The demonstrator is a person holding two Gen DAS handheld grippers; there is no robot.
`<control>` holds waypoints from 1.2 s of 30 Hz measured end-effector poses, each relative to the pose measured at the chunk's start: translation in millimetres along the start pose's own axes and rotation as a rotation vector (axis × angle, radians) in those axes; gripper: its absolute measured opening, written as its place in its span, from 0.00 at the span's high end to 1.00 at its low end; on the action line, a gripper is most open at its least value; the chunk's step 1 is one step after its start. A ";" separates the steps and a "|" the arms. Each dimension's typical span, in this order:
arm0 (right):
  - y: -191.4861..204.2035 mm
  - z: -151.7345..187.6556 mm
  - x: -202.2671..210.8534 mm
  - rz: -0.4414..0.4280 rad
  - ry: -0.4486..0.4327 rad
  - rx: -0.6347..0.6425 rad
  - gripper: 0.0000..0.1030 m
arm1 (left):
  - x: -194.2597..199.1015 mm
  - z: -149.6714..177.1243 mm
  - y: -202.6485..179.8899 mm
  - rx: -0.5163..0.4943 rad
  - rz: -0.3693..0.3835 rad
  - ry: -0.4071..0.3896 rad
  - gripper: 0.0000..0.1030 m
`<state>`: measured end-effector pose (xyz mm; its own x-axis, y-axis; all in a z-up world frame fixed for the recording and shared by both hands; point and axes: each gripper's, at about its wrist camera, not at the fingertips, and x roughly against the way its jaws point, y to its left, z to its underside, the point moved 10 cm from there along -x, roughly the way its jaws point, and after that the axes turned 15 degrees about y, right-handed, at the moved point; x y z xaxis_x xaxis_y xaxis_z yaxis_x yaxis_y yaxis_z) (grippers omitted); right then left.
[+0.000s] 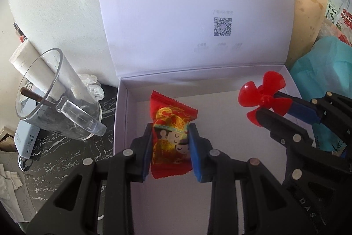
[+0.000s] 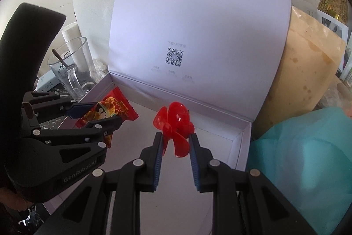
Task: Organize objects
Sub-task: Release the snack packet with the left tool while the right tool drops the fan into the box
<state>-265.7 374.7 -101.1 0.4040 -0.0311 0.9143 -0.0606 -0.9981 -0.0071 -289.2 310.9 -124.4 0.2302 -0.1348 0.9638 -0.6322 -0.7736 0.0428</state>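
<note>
Red candy packet (image 1: 170,138) is pinched across its middle by the left hand-held gripper (image 1: 170,144), hanging over the open white box (image 1: 123,107), left half. Light, crinkly, slippery film; a mid-body grip looks right, not the crimped ends. Red plastic propeller (image 2: 176,131) is clamped at its hub side by the right hand-held gripper (image 2: 176,147), over the box's right half. Thin blades, likely brittle. Box lid (image 2: 198,25) stands upright behind. Glass mug (image 1: 59,98) left of the box on the dark marbled desk (image 1: 55,158); teal bag (image 2: 297,158) right of it.
</note>
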 end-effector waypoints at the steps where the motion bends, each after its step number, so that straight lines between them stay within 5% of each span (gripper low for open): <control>1: -0.7 -0.2 0.7 0.004 -0.003 -0.004 0.78 | 0.5 0.0 -0.2 0.002 -0.001 -0.002 0.72; 4: -2.7 -0.4 2.5 0.003 0.000 -0.017 0.77 | 1.7 0.5 -0.2 0.008 -0.012 0.001 0.72; 8: -5.9 0.3 6.4 0.020 -0.004 -0.026 0.60 | 4.5 1.5 1.0 0.018 -0.025 0.005 0.71; 16: -7.6 3.5 24.4 0.021 -0.026 -0.014 0.59 | 23.1 5.8 -1.8 0.035 -0.033 -0.025 0.58; 36: 37.7 15.8 112.7 -0.006 -0.140 0.044 0.54 | 121.2 45.1 39.9 0.136 -0.078 -0.129 0.58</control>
<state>-208.0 332.7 -4.7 0.5281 -0.0289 0.8487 -0.0193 -0.9996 -0.0220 -253.2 235.8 -17.8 0.3726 -0.1428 0.9169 -0.5053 -0.8600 0.0713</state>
